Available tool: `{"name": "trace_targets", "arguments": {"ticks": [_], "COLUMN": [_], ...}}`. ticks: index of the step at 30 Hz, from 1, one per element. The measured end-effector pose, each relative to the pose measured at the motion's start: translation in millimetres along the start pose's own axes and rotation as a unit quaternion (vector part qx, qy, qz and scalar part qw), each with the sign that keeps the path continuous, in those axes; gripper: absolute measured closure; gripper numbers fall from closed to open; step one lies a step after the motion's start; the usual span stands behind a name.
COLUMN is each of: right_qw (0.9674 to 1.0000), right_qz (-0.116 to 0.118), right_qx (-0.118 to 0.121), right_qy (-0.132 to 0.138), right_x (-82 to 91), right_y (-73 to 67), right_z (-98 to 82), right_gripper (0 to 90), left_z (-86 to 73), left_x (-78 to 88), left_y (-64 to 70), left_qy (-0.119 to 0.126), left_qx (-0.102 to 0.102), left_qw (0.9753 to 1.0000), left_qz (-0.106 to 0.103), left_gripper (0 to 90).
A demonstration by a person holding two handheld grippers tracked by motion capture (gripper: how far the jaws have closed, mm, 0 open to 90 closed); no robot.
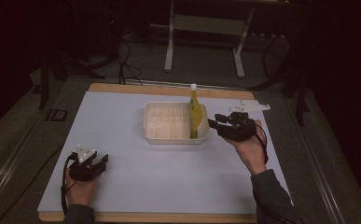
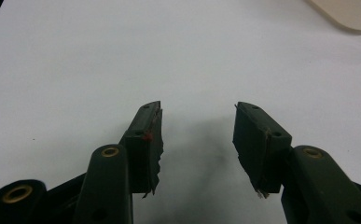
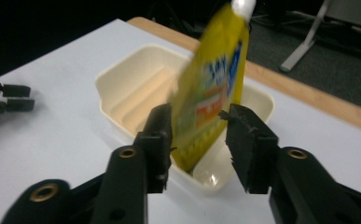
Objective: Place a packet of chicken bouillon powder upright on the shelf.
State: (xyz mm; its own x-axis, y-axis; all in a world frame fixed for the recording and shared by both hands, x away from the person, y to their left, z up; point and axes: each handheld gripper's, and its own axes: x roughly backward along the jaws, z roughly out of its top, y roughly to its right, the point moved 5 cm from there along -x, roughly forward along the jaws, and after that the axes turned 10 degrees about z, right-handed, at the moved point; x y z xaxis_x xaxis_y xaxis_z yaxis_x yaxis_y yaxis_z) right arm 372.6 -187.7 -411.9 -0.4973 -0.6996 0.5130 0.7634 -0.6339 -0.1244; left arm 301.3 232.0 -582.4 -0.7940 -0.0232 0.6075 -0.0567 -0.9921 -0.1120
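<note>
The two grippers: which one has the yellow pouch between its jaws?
The right gripper; the yellow pouch stands between its jaws. The left gripper faces bare table.

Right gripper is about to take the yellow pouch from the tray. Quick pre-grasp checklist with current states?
1. Yellow squeeze pouch with white cap stands upright at one end of the cream plastic tray: ok.
2. Pouch lies between the right gripper fingers: ok.
3. Pads pressing on the pouch: not ok; the fingers are still apart, with a gap at the far finger.
4. Fingers clear of the tray rim: cannot tell, the view is blurred.
5. Left gripper open and over the bare white table surface, away from the tray: ok.
</note>
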Motion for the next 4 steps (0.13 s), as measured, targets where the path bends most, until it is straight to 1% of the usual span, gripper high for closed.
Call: {"name": "trace_targets", "arguments": {"ticks": [1, 3, 4], "right_qw": [1.0000, 0.9998, 0.9998], "right_qz": [-0.003, -0.016, -0.016], "right_qx": [-0.001, -0.003, -0.003], "right_qy": [-0.005, -0.015, -0.015], "right_x": [-0.9, -2.2, -2.2], "right_y": [1.1, 4.2, 4.2], "right_z": [-7.3, -23.3, -23.3], "right_gripper": [66.2, 67.6, 67.6], "left_z": [0.0, 0.1, 0.1], "left_x": [0.1, 0.1, 0.4], "left_y": [-0.1, -0.2, -0.6], "left_qy": [0.000, 0.001, 0.001], "left_qx": [0.001, 0.001, -0.006], "left_qw": [1.0000, 1.0000, 0.9999], "left_qz": [0.000, 0.001, 0.010], "left_gripper": [52.1, 52.0, 52.0]}}
